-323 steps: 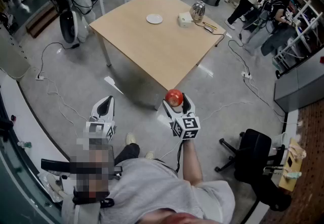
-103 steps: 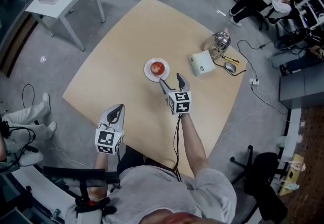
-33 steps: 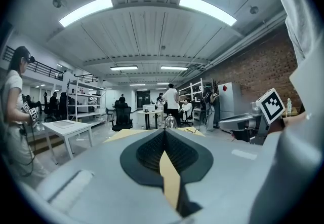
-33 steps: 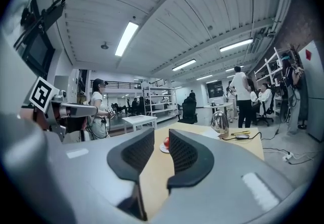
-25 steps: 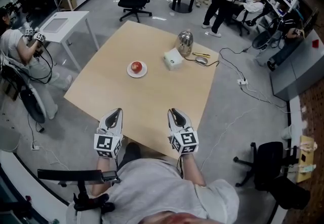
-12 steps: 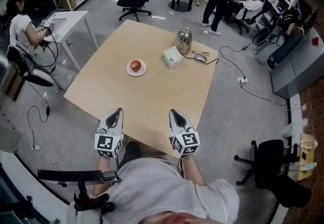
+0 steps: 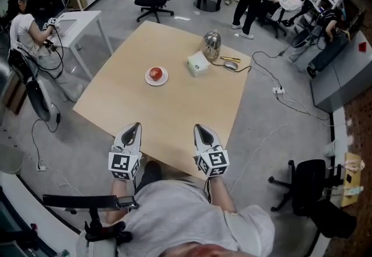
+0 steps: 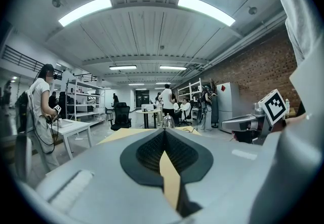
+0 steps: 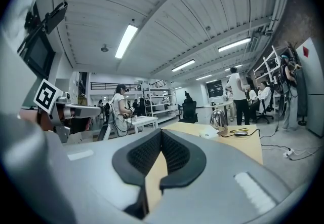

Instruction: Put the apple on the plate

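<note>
The red apple (image 7: 155, 72) sits on the small white plate (image 7: 157, 81) in the far left part of the wooden table (image 7: 174, 110). Both grippers hang at the table's near edge, well short of the plate. In the head view my left gripper (image 7: 135, 128) is shut with nothing in it. My right gripper (image 7: 199, 129) is shut and holds nothing either. In the left gripper view the black pads (image 8: 152, 149) meet at the tips of the left gripper (image 8: 164, 132). The right gripper view shows the right gripper (image 9: 161, 132) with its tips together. Neither gripper view shows the apple.
A metal kettle (image 7: 211, 46), a white box (image 7: 197, 65) and a mouse (image 7: 231, 65) with cables stand at the table's far right. A black office chair (image 7: 306, 188) is at the near right. A person (image 7: 26, 23) sits by a white side table (image 7: 75, 22) at the left.
Both grippers keep their place at the table's near edge. The person at the left has shifted by the white side table. The apple stays on the plate.
</note>
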Action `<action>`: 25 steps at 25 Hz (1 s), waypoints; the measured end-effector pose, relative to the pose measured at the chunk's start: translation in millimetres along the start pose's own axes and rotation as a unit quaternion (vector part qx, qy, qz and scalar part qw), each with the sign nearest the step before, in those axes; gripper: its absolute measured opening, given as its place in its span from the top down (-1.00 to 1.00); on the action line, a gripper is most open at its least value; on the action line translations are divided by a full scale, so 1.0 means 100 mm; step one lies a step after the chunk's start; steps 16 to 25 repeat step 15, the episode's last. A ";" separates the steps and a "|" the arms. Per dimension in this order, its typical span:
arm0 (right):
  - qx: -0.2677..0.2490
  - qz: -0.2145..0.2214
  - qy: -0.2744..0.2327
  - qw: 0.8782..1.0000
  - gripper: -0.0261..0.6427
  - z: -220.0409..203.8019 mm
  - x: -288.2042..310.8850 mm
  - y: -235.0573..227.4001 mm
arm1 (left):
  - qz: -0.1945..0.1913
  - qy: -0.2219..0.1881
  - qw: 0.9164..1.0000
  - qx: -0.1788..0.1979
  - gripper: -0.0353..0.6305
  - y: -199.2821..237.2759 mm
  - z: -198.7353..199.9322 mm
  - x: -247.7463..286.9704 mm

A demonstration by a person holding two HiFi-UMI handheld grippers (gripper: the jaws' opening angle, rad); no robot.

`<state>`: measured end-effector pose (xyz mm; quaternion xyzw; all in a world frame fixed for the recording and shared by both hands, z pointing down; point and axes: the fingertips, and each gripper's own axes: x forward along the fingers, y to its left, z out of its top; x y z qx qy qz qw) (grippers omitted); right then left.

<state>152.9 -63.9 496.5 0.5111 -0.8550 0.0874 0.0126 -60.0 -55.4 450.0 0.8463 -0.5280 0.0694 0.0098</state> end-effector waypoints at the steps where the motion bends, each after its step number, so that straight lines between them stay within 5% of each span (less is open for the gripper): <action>1: 0.000 0.000 0.000 1.000 0.90 0.00 0.02 0.01 | 0.000 0.001 1.000 0.000 0.84 0.02 0.00 0.00; 25: 0.003 0.004 0.003 1.000 0.90 -0.02 0.10 0.05 | 0.002 0.003 1.000 -0.001 0.84 0.11 -0.03 0.02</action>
